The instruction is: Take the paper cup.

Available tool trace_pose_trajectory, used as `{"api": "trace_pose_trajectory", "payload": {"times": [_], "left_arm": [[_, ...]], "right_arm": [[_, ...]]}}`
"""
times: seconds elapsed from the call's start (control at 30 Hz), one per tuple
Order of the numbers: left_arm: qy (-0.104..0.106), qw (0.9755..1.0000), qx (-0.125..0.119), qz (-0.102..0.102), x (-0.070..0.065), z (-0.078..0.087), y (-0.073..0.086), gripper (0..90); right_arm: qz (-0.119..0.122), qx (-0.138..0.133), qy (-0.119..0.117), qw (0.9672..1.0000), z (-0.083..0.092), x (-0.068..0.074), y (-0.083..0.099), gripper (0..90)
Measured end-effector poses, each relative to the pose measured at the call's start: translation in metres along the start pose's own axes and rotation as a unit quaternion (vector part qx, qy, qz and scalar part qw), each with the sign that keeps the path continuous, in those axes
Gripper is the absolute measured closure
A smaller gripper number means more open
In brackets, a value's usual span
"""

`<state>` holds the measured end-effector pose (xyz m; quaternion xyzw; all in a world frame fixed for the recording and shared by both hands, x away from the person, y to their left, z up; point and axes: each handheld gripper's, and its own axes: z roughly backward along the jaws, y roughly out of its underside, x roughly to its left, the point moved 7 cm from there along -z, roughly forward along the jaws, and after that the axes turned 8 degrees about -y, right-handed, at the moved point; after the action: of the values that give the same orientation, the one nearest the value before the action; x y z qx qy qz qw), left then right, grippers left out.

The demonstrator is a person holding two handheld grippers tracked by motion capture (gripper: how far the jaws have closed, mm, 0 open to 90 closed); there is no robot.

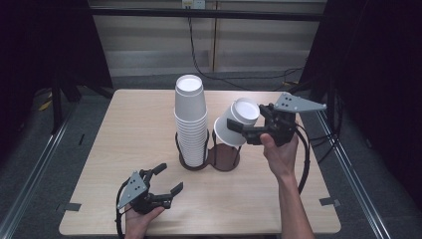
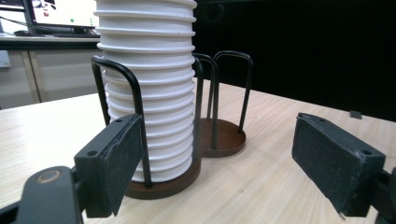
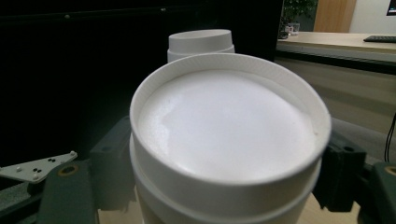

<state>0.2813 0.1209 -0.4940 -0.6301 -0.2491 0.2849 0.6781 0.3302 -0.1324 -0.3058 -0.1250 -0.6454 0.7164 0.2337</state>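
Nearest us the left claw point(image 1: 166, 180) rests low over the counter point(image 1: 99, 199) with its jaws spread and nothing between them — it looks on from the stack's side. Farther in, our right claw point(image 1: 248, 130) grips a pair of nested white cups point(image 1: 235, 122), upside down and tilted, rim toward the empty holder point(image 1: 225, 158) just below and to its left. We judge the pair must be righted over that ring, clear of the tall cup stack point(image 1: 190, 117) and its wire uprights — just beside it.
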Motion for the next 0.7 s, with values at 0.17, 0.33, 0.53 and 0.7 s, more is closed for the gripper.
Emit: {"api": "trace_pose_trajectory", "payload": {"times": [0.17, 0.33, 0.53, 0.7], "left_arm": [[0.006, 1.0, -0.005, 0.005, -0.002, 0.003, -0.005, 16.3], [0.012, 0.9999, -0.002, 0.0, -0.003, 0.004, -0.006, 16.3], [0.016, 0.9999, 0.001, -0.005, -0.003, 0.003, -0.007, 15.9], [0.027, 0.9996, 0.002, -0.004, -0.006, 0.003, -0.01, 15.9]], "right_arm": [[-0.004, 0.01, -0.011, 0.9999, -0.007, 0.008, 0.016, 22.6], [-0.009, 0.013, -0.019, 0.9997, -0.011, 0.015, 0.03, 22.6], [-0.014, 0.019, -0.026, 0.9994, -0.017, 0.019, 0.046, 22.7], [-0.012, 0.024, -0.032, 0.9991, -0.021, 0.024, 0.054, 22.7]]}}
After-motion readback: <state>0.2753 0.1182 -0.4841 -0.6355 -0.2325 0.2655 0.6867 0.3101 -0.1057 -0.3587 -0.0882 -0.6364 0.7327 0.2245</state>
